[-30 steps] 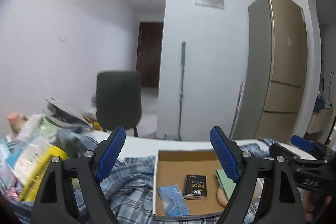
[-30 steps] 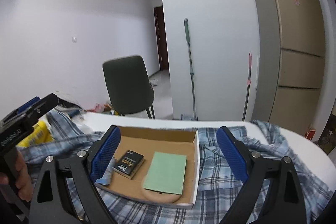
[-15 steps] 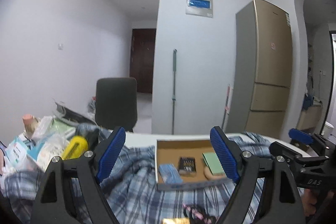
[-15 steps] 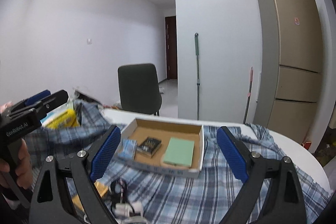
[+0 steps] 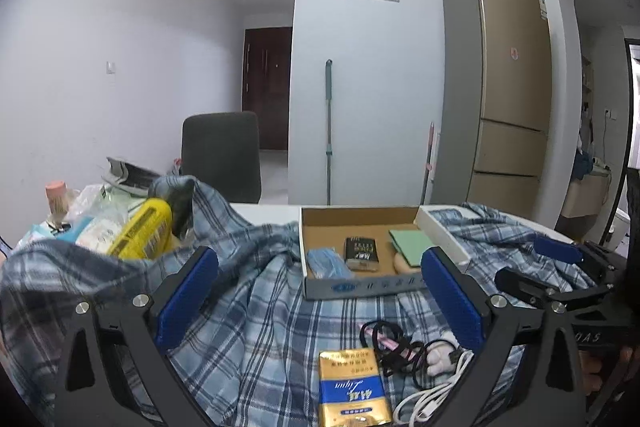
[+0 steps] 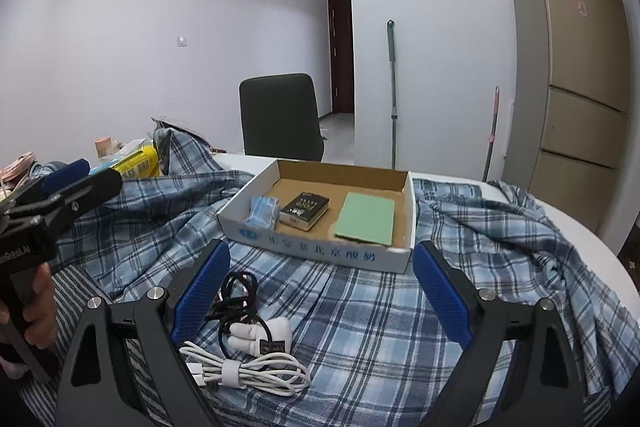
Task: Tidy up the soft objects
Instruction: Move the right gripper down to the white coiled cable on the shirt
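Hovering over a plaid cloth (image 5: 256, 323), both grippers are spread wide and hold nothing: the left gripper (image 5: 320, 301) at lower centre of its view, the right gripper (image 6: 320, 291) likewise in its own. A box (image 6: 320, 247) sits mid-frame on the cloth, holding a blue pack (image 6: 264, 211), a black pack (image 6: 305, 209) and a green pad (image 6: 365, 220). Near the lower edge lie a white cable (image 6: 248, 373), a black cord (image 6: 236, 297) and a gold pack (image 5: 352, 387). A yellow pack (image 5: 142, 235) lies at mid-left in a heap.

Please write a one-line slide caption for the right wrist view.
Open right gripper above coiled white cable on plaid cloth, facing cardboard tray.
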Motion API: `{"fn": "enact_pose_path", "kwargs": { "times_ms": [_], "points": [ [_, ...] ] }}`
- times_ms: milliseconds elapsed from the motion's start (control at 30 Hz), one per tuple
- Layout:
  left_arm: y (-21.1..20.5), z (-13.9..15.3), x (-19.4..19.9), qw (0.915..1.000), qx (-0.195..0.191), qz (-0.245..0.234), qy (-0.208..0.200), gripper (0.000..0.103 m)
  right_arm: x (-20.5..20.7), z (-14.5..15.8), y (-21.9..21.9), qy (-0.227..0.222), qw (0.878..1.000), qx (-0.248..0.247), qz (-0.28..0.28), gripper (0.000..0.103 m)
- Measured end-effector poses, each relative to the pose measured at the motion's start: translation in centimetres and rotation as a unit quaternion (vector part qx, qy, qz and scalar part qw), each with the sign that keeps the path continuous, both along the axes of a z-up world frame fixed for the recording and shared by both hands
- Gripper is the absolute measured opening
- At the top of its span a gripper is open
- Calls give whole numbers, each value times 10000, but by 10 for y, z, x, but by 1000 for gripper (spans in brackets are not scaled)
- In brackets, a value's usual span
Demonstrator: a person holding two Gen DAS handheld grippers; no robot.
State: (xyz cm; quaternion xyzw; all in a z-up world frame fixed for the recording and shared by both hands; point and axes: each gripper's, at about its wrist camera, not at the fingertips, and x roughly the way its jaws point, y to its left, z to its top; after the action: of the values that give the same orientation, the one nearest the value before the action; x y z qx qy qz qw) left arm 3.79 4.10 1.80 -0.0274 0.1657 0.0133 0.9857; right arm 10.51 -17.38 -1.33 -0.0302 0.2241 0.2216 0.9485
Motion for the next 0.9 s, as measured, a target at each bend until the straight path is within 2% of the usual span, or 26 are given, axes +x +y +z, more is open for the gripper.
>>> {"fn": "enact_pose_path", "kwargs": {
  "times_ms": [133, 300, 367, 433, 533, 567, 633, 700, 767, 900],
  "points": [
    [4, -13, 7, 9999, 43, 55, 147, 103, 3, -7, 1, 122, 9999, -57, 35, 92],
    [16, -19, 10, 9993, -250, 51, 259, 103, 6, -15, 4, 298, 9993, -137, 167, 92],
    [18, -20, 10, 9991, -287, 80, 294, 103, 10, -18, 8, 434, 9984, -351, 88, 92],
    [18, -19, 9, 9991, -300, 72, 289, 103, 17, -24, 10, 714, 9960, -525, 55, 92],
    [15, -19, 8, 9994, -241, 26, 232, 103, 30, -32, 0, 1347, 9904, -251, 202, 85],
    [13, -19, 7, 9995, -209, -13, 235, 103, 35, -34, -3, 1574, 9870, -199, 270, 80],
    [9, -20, 7, 9995, -136, -87, 253, 103, 42, -37, -6, 1982, 9790, -248, 410, 78],
    [6, -20, 6, 9996, -69, -109, 242, 103, 44, -37, -11, 2277, 9701, -276, 791, 72],
    [4, -19, 6, 9996, -55, -148, 244, 103, 40, -35, -11, 2323, 9659, -288, 1107, 70],
    [4, -20, 7, 9994, -81, -166, 308, 103, 26, -37, -2, 2202, 9610, -741, 1499, 68]
  ]
}}
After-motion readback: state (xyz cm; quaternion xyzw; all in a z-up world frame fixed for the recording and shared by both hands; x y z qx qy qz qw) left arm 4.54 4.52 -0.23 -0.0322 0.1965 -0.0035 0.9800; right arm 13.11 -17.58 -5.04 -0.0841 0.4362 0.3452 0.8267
